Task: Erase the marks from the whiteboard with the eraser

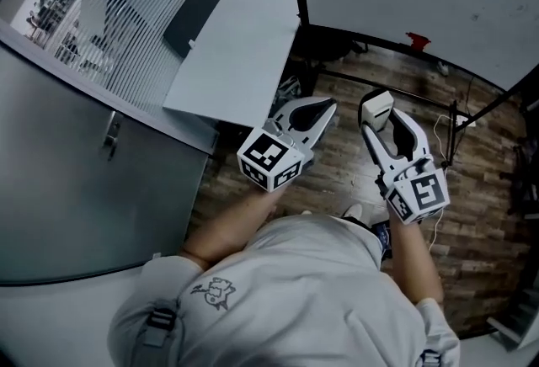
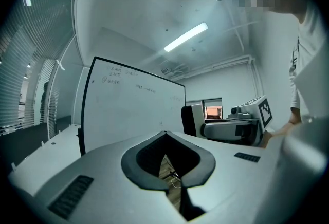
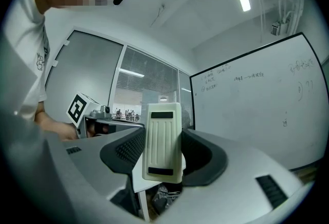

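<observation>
Holding the eraser (image 3: pixel 163 130) clamped upright, the right hand-held gripper (image 3: pixel 163 155) faces the whiteboard (image 3: pixel 257 115) ahead, well apart. Left hand-held gripper (image 2: pixel 165 138): jaws together, empty. Step: approach. Next, press eraser onto the marks (image 3: pixel 222 72).

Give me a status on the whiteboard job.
Done: the eraser is clamped upright in the right gripper. In hand: it is held short of the whiteboard, not touching it. Left: all the wiping; the written marks look untouched. The left gripper is shut and empty.

White left gripper (image 1: pixel 320 109) and right gripper (image 1: pixel 376 105), dark-lined jaws, black-and-white marker cubes (image 1: pixel 271 156); pale grey shirt (image 1: pixel 295 289) with small drawing (image 1: pixel 215 294).
</observation>
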Available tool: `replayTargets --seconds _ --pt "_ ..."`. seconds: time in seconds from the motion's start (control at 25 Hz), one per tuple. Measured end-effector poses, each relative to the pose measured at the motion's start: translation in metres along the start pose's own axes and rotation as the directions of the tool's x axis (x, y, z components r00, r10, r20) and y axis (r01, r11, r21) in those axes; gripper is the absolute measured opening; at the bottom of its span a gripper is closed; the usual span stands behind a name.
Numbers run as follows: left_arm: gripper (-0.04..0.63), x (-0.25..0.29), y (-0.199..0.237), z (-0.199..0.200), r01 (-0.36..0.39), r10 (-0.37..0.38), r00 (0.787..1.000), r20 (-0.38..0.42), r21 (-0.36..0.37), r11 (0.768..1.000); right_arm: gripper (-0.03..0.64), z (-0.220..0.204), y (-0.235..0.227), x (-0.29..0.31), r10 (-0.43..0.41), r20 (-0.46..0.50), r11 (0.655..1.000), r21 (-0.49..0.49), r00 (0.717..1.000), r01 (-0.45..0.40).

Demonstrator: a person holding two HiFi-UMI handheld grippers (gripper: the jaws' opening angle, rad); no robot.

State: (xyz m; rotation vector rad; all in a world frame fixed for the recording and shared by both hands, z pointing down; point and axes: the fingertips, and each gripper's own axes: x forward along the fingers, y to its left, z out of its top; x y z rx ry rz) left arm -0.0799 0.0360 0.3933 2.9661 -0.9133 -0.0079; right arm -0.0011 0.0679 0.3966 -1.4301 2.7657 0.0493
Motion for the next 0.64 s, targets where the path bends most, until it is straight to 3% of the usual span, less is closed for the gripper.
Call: replayTargets --seconds 0.32,0.64 --pt "0.005 -0.004 -0.014 -0.006 0.070 -0.070 0.998 0.005 0.004 0.998 0.233 -0.004 0.009 -0.002 -0.009 -0.019 1.000 -0.011 1.000 0.008" --pt "0.005 0.015 -0.022 -0.011 0.077 -0.077 0.996 0.041 0.004 0.997 0.233 -0.008 -0.001 0.003 -0.013 -0.012 1.000 -0.005 1.000 0.013"
